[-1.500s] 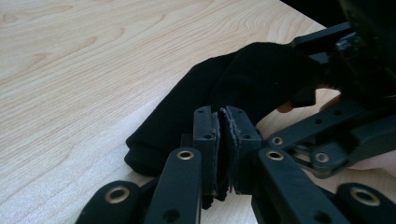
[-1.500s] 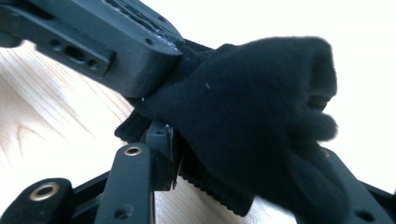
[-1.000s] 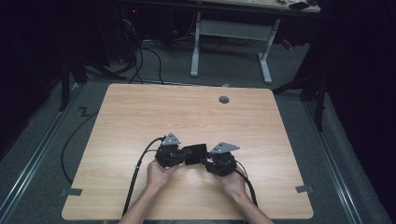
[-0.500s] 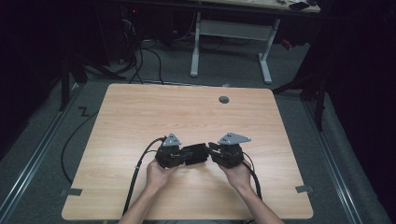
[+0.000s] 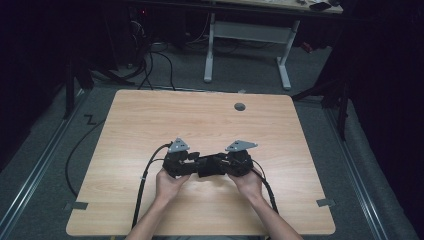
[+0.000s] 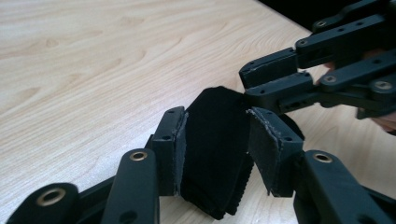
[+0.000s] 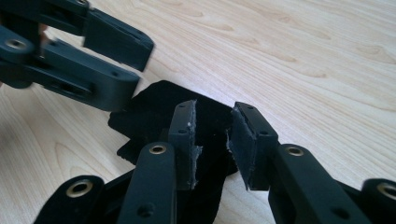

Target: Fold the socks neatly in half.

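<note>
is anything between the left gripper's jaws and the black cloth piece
Nothing visible does. In the left gripper view the black cloth piece already sits between the left gripper pads, whose jaws have just been opening. The right gripper reaches in from the upper right beside the cloth's far edge, not across the gap.

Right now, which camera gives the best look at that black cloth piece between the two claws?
The left gripper view: the black cloth piece stands large between that claw's pads, its curved edge plain. The right gripper view shows the cloth flatter on the table, partly hidden by jaws. In the high view it is a small dark patch.
</note>
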A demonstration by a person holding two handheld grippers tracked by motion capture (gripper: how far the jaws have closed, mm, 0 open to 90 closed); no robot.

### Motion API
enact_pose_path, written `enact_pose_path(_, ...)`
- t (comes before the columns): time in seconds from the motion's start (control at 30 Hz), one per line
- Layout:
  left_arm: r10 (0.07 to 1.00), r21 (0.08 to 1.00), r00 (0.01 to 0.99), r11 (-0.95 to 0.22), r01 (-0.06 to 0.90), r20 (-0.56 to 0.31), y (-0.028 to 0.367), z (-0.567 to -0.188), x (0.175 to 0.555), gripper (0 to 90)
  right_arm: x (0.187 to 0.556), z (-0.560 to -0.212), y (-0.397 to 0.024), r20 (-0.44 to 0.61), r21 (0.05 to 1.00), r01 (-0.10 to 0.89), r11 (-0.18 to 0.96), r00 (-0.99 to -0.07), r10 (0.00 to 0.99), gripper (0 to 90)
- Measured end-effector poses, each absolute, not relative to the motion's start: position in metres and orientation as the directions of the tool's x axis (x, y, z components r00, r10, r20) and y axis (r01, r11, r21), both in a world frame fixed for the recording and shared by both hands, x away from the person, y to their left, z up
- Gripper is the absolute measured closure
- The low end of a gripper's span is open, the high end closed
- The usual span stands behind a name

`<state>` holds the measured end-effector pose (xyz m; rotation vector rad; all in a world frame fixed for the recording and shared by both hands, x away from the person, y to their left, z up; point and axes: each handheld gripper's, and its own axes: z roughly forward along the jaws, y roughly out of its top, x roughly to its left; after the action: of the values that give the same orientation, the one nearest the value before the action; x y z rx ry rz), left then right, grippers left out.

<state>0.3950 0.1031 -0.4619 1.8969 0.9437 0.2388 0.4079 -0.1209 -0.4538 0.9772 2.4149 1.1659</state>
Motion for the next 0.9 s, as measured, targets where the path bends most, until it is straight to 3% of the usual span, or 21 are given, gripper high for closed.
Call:
enact_pose_path(0.13, 0.712, 0.785, 0.668, -0.280, 0.553, -0.217, 0.096, -0.478, 0.401, 57.0, 0.407, -0.460, -0.121, 0.037, 0.767, 0.456, 0.452, -0.734, 0.678, 68.9)
enact_pose_path(0.43, 0.724, 0.766, 0.666, -0.324, 0.555, -0.176, 0.093, -0.485, 0.403, 59.6, 0.403, -0.476, -0.128, 0.024, 0.743, 0.463, 0.483, -0.740, 0.672, 64.6)
enact_pose_path(0.67, 0.725, 0.764, 0.668, -0.332, 0.553, -0.168, 0.090, -0.485, 0.405, 58.8, 0.398, -0.462, -0.139, 0.019, 0.779, 0.441, 0.446, -0.727, 0.686, 63.8)
enact_pose_path(0.8, 0.728, 0.765, 0.667, -0.336, 0.550, -0.160, 0.089, -0.484, 0.405, 58.1, 0.399, -0.454, -0.128, -0.008, 0.798, 0.399, 0.452, -0.742, 0.670, 63.4)
enact_pose_path(0.9, 0.728, 0.765, 0.668, -0.342, 0.546, -0.151, 0.089, -0.485, 0.405, 57.3, 0.407, -0.465, -0.118, 0.002, 0.767, 0.427, 0.479, -0.748, 0.664, 63.0)
